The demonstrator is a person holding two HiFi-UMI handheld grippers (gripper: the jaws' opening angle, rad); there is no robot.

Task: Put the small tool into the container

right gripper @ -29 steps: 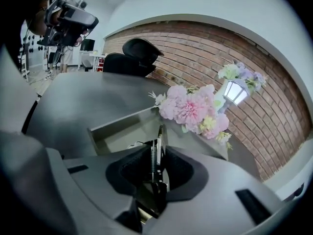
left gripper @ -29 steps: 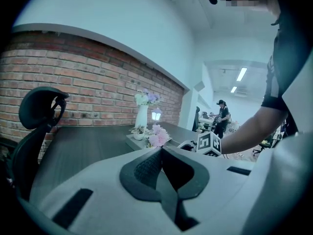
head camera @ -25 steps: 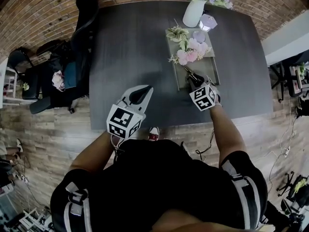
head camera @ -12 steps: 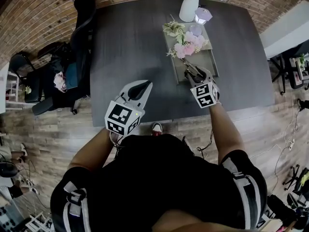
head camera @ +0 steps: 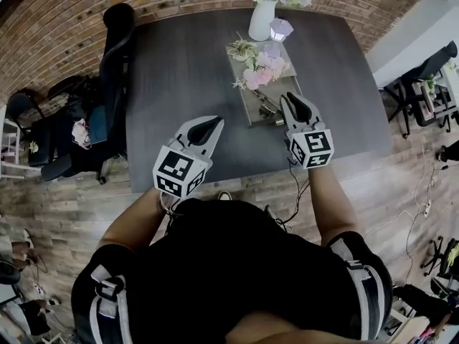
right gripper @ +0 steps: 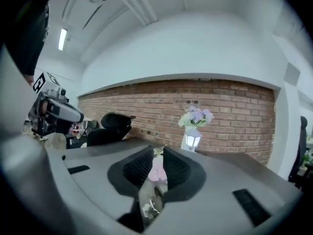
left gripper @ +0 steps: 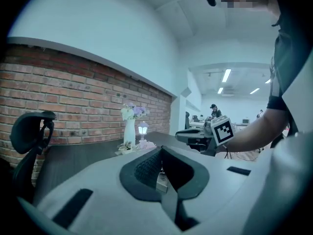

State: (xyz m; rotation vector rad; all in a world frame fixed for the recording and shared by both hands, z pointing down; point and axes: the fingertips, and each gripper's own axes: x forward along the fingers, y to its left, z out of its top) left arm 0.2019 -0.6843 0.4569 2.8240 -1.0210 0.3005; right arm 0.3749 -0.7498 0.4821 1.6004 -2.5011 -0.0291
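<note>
Right gripper view: the right gripper (right gripper: 156,153) has its jaws narrowly apart, having just been closing, with nothing between the pads (right gripper: 138,166); through the gap show pink flowers (right gripper: 159,172) and the small tool (right gripper: 150,208) lying below
Left gripper view: the left gripper (left gripper: 161,150) has its jaws together at the tips, holding nothing
Small tool: lies in the tray (head camera: 285,84), at the end nearest the person, just ahead of the right gripper's tips and apart from them
Counts: two grippers, each with one marker cube (head camera: 179,172); one tray; one small tool; one vase (head camera: 262,20); one lantern lamp (head camera: 280,29); one office chair (head camera: 113,56); one table (head camera: 186,70)
Materials and shapes: grippers of pale grey plastic with black ribbed pads; cubes black-and-white; tool of shiny metal; tray flat, grey, rectangular; vase white and smooth, holding pale and lilac flowers; table dark with a fine grain; wall (head camera: 64,41) of red brick; floor (head camera: 57,213) of wood planks
</note>
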